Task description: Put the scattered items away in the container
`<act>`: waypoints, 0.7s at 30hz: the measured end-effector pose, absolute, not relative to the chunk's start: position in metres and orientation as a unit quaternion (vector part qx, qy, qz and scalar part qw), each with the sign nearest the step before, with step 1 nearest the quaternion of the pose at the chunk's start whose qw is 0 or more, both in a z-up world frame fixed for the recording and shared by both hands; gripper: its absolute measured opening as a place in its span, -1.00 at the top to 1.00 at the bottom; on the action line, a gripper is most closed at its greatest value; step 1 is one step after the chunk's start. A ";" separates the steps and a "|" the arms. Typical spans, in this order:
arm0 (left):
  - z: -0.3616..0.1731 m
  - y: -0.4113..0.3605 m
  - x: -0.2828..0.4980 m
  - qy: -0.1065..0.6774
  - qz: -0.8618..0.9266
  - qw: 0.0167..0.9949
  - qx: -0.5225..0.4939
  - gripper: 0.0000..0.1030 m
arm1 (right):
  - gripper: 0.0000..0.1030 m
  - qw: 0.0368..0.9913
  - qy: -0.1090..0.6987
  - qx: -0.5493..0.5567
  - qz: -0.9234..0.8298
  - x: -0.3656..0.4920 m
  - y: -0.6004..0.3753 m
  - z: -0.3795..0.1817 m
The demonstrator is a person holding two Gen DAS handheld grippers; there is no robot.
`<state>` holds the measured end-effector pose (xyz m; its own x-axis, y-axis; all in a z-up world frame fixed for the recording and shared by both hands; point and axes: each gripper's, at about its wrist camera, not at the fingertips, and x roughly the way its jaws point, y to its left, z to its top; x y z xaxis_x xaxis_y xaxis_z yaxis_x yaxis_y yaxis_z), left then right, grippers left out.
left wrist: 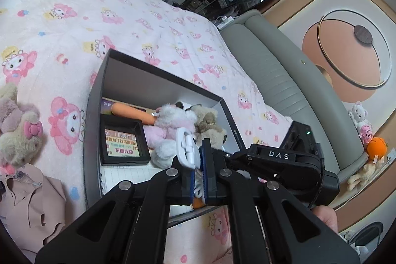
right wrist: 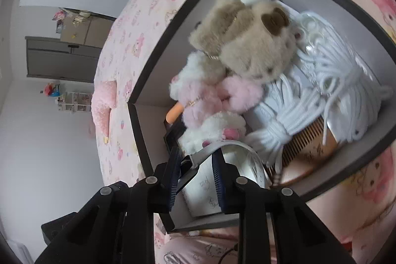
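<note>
Dark box holds plush toys, white rope, comb (crowded). Left gripper clamps white clip; right gripper narrow around grey belt, contact unclear.

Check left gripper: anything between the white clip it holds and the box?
Nothing visible. The left gripper is shut on the white clip, held over the open box, no lid. Below lie plush toys and a black frame, so it would land on them.

Carrot partly hidden under plush toys.
</note>
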<state>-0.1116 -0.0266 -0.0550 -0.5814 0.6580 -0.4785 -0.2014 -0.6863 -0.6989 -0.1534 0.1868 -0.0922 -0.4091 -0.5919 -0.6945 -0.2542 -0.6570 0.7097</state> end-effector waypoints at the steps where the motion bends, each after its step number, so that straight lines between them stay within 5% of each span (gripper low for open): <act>1: -0.056 -0.023 -0.112 -0.298 0.834 0.261 -0.383 0.95 | 0.71 0.115 -0.389 0.518 -0.753 -0.152 0.190 -0.090; 10: -0.070 0.001 -0.119 -0.241 0.837 0.233 -0.432 0.95 | 0.94 0.122 -0.270 0.391 -0.872 -0.113 0.210 -0.041; 18: -0.092 0.021 -0.126 -0.186 0.821 0.220 -0.493 0.94 | 0.94 0.089 -0.278 0.462 -0.837 -0.119 0.230 -0.085; 21: -0.093 0.014 -0.126 -0.199 0.818 0.212 -0.496 0.68 | 0.90 0.096 -0.233 0.484 -0.838 -0.119 0.227 -0.076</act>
